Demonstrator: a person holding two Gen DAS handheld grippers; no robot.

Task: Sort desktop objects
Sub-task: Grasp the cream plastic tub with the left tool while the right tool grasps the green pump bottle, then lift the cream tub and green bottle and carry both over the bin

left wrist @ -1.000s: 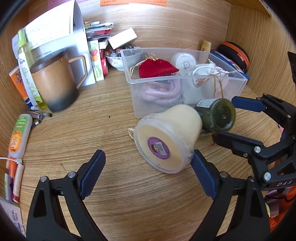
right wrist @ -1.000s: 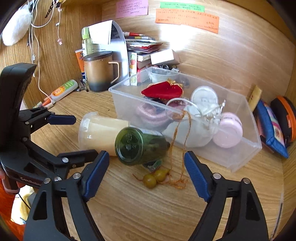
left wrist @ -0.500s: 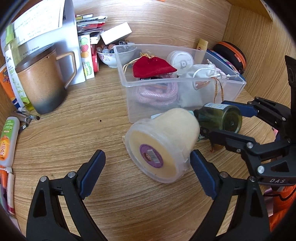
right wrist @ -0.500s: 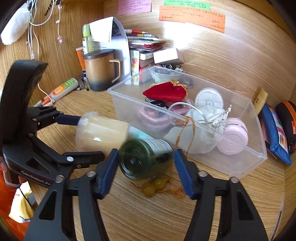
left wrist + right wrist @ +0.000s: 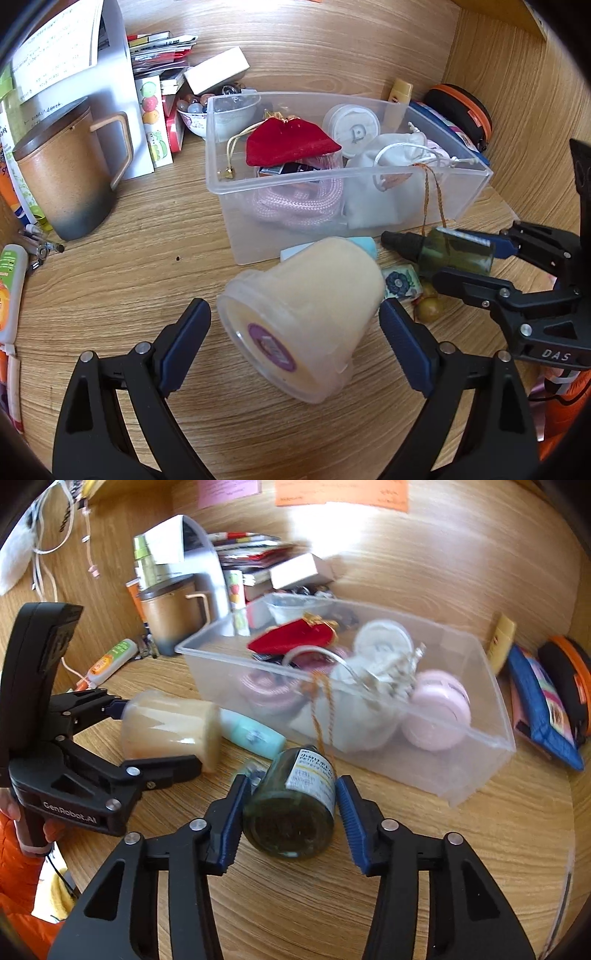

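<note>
Both grippers point slantwise down at the wooden desk [image 5: 122,266]. The right gripper [image 5: 290,799] has just been closing and its blue pads clamp the green glass bottle [image 5: 291,805], in front of the clear bin [image 5: 476,768]. The left gripper [image 5: 295,332] stands wide apart around the toppled cream tub [image 5: 306,317]. The bin holds a red pouch [image 5: 288,146], pink cord [image 5: 295,206], a white bag [image 5: 384,184] and a round white case [image 5: 351,127]

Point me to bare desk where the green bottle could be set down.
Bare wood lies between the mug and the bin, left of the tub, and in front of the bin's right end by the near edge. It is crowded at the back wall and around the bottle, shut in the right claw.
</note>
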